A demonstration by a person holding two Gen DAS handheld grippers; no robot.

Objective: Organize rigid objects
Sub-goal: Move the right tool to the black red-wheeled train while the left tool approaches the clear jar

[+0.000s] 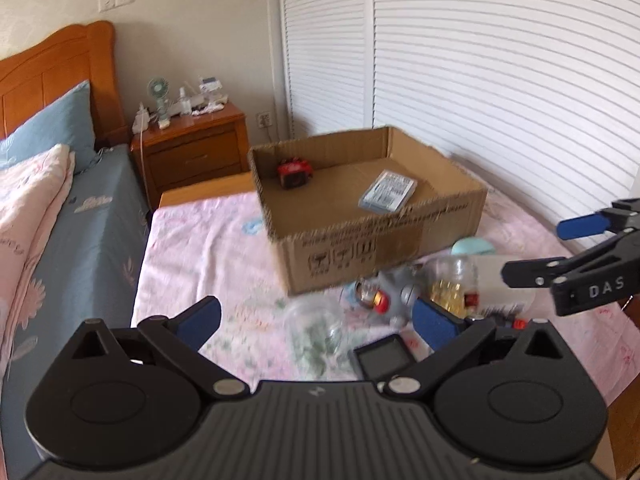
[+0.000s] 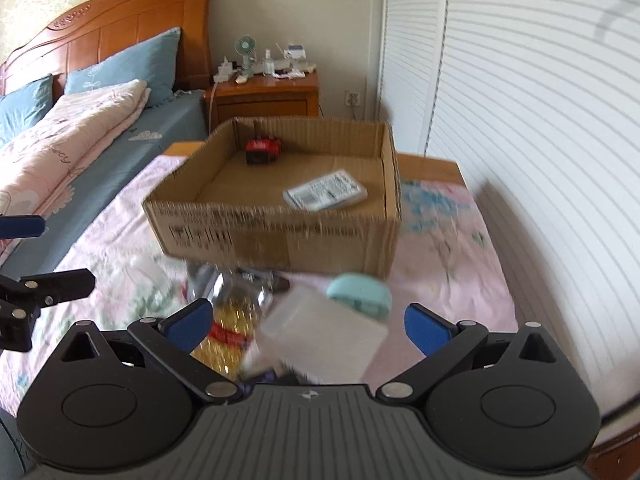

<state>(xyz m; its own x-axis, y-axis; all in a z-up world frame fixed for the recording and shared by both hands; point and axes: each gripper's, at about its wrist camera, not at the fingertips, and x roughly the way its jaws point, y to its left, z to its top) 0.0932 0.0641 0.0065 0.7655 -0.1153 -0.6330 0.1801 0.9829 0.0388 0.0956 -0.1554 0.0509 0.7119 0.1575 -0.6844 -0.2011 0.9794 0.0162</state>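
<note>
Early stage, I'd say. The box (image 1: pixel 384 232) on the bed (image 1: pixel 208 248) holds only a red gadget (image 1: pixel 295 173) far left and a flat packet (image 1: pixel 387 191) right. Still loose just near of the box: a glass jar (image 1: pixel 316 332), bottle (image 2: pixel 236 320), clear tub (image 2: pixel 320 340), mint case (image 2: pixel 360 294), small screen device (image 1: pixel 384 356), all blurred. My left hand-held gripper (image 1: pixel 316 324) and right hand-held gripper (image 2: pixel 308 326) are both wide open, holding nothing, over that pile.
</note>
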